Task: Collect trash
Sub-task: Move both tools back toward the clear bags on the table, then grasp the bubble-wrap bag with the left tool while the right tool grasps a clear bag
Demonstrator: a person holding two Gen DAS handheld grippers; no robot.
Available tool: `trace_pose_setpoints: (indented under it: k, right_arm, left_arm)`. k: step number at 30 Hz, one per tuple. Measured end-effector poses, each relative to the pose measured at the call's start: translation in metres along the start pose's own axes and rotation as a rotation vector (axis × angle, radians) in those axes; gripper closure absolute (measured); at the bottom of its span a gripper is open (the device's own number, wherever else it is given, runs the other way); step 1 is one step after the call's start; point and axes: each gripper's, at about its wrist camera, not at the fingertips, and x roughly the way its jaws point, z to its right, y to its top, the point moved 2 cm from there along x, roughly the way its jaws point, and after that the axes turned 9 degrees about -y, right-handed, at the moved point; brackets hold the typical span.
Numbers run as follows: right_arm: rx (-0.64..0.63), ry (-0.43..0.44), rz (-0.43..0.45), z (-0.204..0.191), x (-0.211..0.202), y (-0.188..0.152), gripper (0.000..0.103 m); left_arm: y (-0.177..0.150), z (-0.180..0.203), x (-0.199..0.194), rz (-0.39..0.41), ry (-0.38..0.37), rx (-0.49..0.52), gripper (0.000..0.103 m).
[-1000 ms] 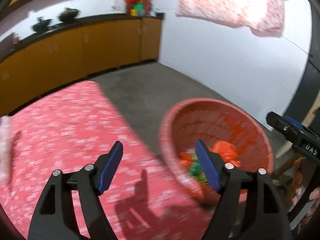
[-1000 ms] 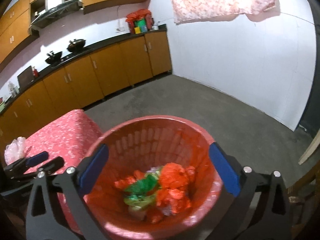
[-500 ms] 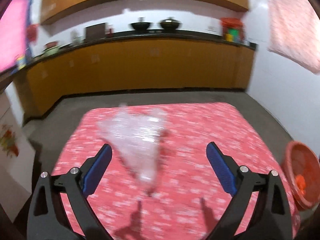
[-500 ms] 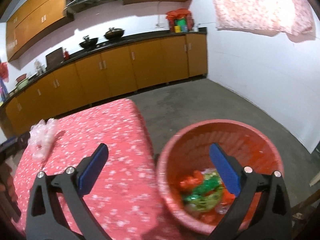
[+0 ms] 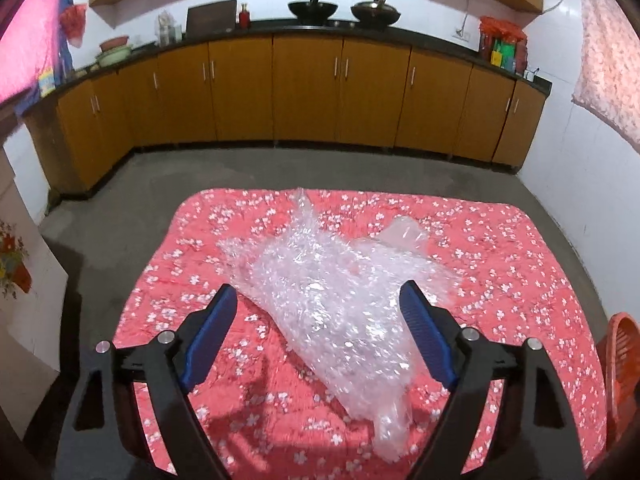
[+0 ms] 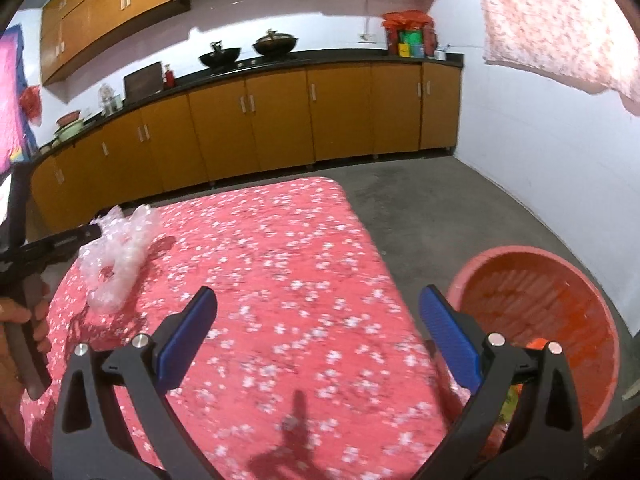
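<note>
A crumpled sheet of clear bubble wrap [image 5: 336, 300] lies on the table's red flowered cloth [image 5: 500, 264]. My left gripper [image 5: 320, 320] is open, its blue pads on either side of the wrap and just above it. In the right wrist view the wrap [image 6: 120, 252] lies at the table's far left with the left gripper's black body beside it. My right gripper [image 6: 318, 320] is open and empty over the cloth [image 6: 280, 260]. A red plastic bin [image 6: 552, 320] with some trash inside stands on the floor right of the table; its rim also shows in the left wrist view [image 5: 620, 344].
Orange kitchen cabinets [image 5: 308, 92] with a black counter and woks run along the far wall. Grey concrete floor [image 6: 440, 200] lies between table and cabinets. A white wall [image 6: 540, 132] with a hanging flowered cloth is on the right.
Both grippers have swung left from the red bin toward the table. My left gripper has come close over the bubble wrap, which now fills the space between its pads.
</note>
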Motion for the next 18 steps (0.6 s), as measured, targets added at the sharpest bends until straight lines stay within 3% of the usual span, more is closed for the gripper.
trace_pose_setpoints:
  k: [2,6,11,13,18]
  right_arm:
    - [-0.026,0.008,0.002,-0.011,0.002,0.000,0.004]
    - [-0.063,0.028,0.002,-0.032,0.007,0.001,0.004]
    - [-0.102,0.054,0.005,-0.054,0.010,0.000,0.004]
    - [-0.115,0.059,0.007,-0.061,0.011,0.000,0.004]
    - [-0.130,0.080,0.000,-0.076,0.017,-0.001,0.004]
  left_arm:
    - [-0.002,-0.005,0.008,-0.026,-0.018,-0.023,0.023]
    - [-0.006,-0.010,0.018,-0.066,-0.036,-0.033,0.038]
    - [-0.011,-0.014,0.018,-0.058,-0.039,-0.012,0.059]
    - [-0.010,-0.015,0.017,-0.054,-0.042,-0.003,0.076]
    - [-0.008,-0.020,0.009,-0.035,-0.053,0.025,0.089]
